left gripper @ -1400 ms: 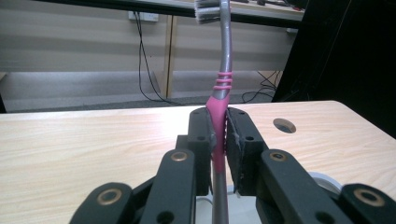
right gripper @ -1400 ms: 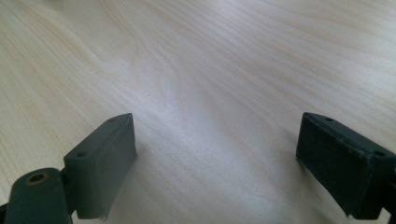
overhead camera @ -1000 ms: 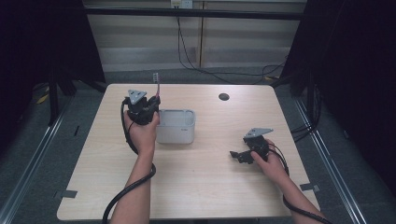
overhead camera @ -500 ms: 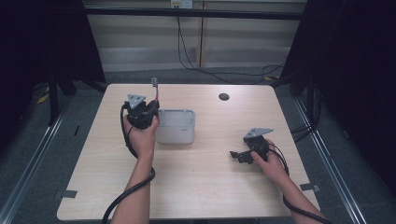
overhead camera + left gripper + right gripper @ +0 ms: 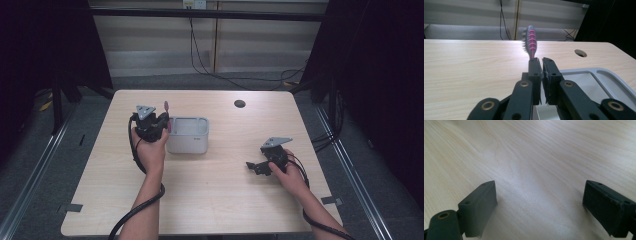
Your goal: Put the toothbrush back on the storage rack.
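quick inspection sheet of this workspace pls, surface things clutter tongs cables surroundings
surface: light wood table, round hole near far edge
job's things: grey tray; pink-and-grey toothbrush
clutter: nothing seen
tongs: left tongs shut on toothbrush, head up, beside the tray; right tongs open, low over bare wood
cables: one trails from each tongs off the near edge; more on the floor behind
surroundings: dark curtains at both sides, pale wall panels behind

1 toothbrush (image 5: 531,40), 1 grey tray (image 5: 189,135) — 2 grippers

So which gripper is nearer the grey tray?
Left. The left gripper, holding a toothbrush, sits right beside the grey tray; the right gripper, jaws open, rests well off to its right.
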